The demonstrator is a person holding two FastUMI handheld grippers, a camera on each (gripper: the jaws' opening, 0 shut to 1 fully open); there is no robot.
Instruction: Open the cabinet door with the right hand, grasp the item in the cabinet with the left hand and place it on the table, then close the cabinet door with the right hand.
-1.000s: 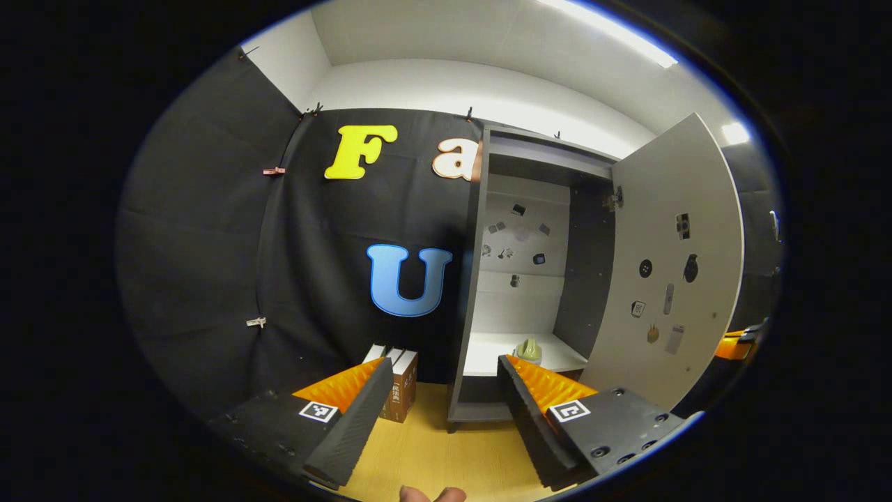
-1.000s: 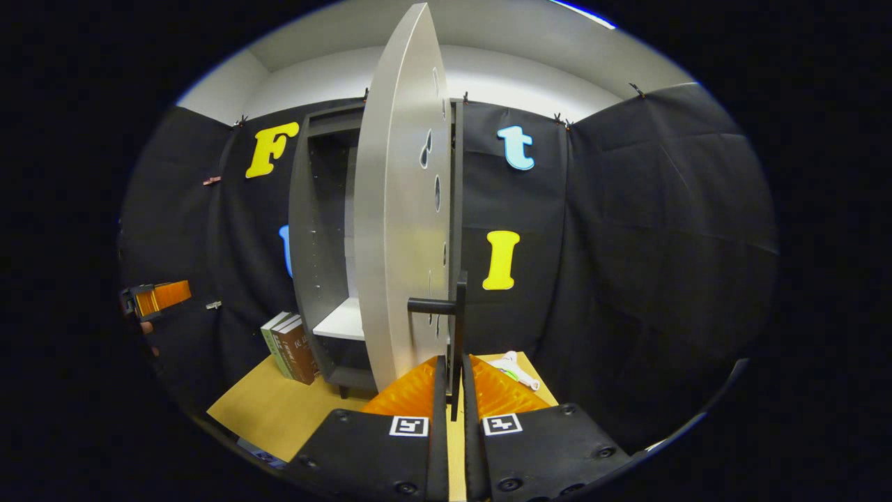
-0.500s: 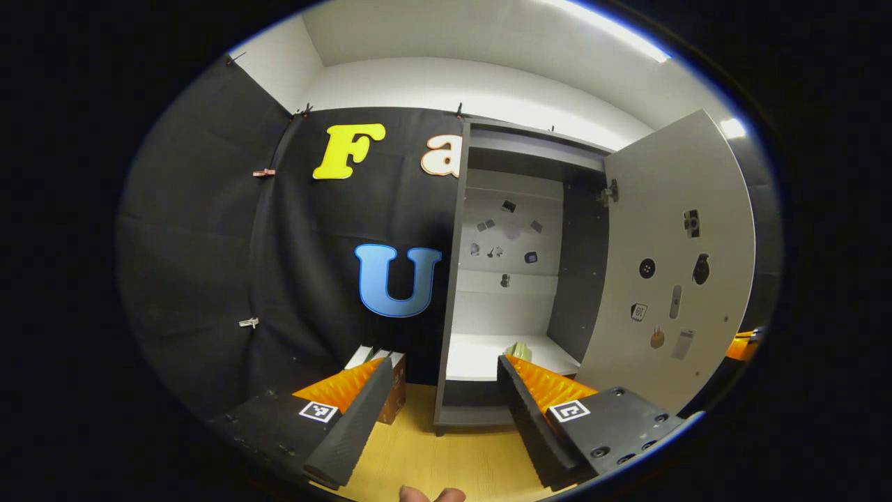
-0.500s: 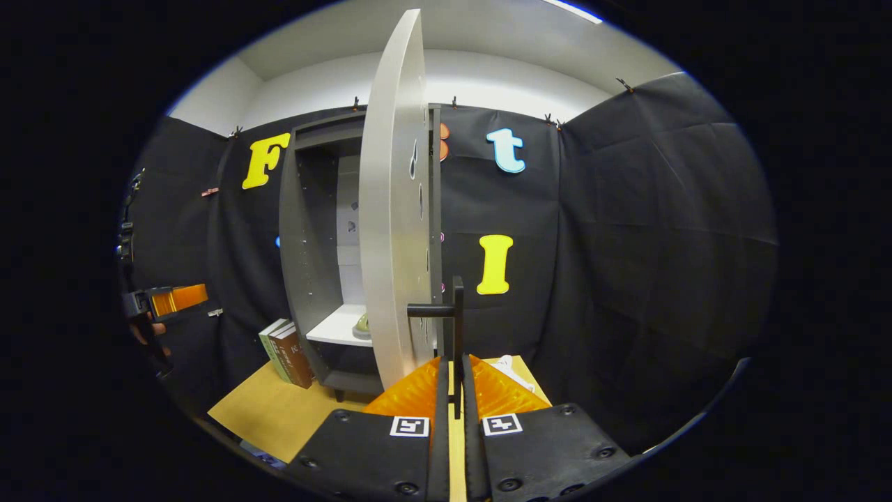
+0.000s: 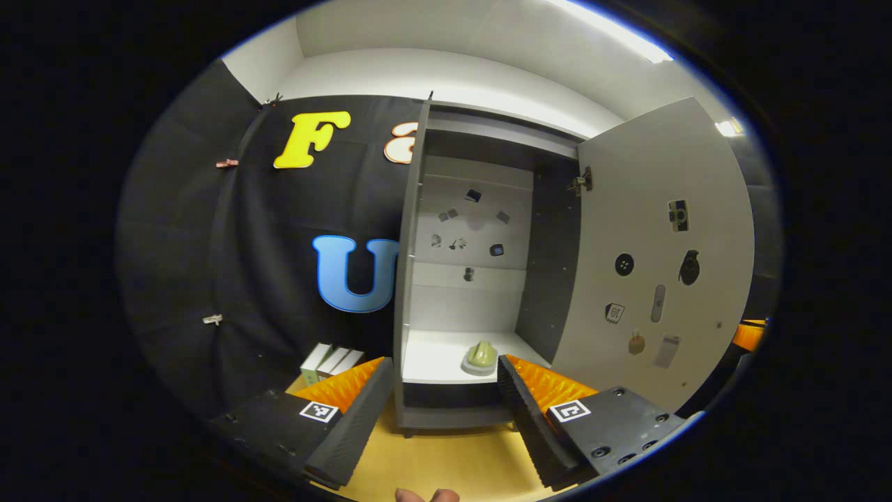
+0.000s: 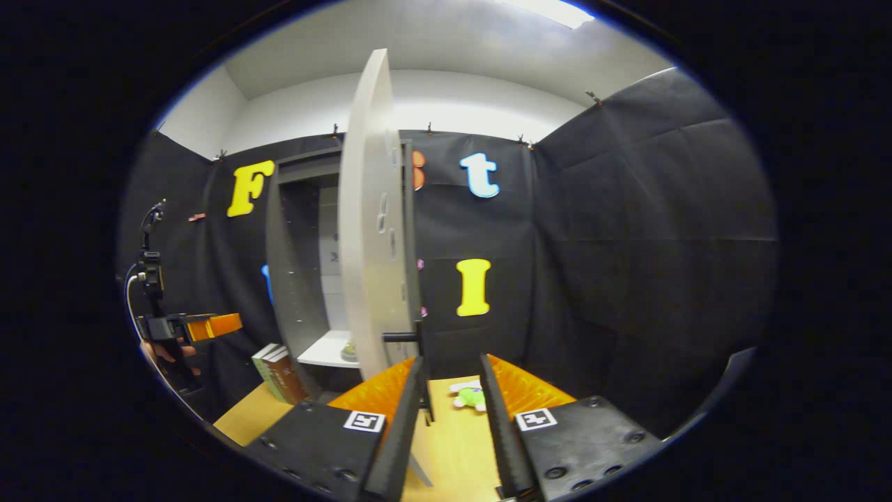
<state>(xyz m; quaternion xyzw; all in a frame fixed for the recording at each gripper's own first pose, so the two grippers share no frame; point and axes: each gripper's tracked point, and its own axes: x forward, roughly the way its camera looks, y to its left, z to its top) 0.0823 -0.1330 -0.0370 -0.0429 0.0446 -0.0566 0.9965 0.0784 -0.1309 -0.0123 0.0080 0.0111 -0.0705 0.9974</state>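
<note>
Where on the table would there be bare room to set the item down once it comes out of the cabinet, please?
The wooden tabletop in front of the grey cabinet is bare. It is crowded left of the cabinet, where upright books stand, and right of the open door, where a small green toy lies.

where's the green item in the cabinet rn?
In the left gripper view, the green item sits on the white shelf inside the open cabinet, right of centre, just beyond the open left tongs.
</note>
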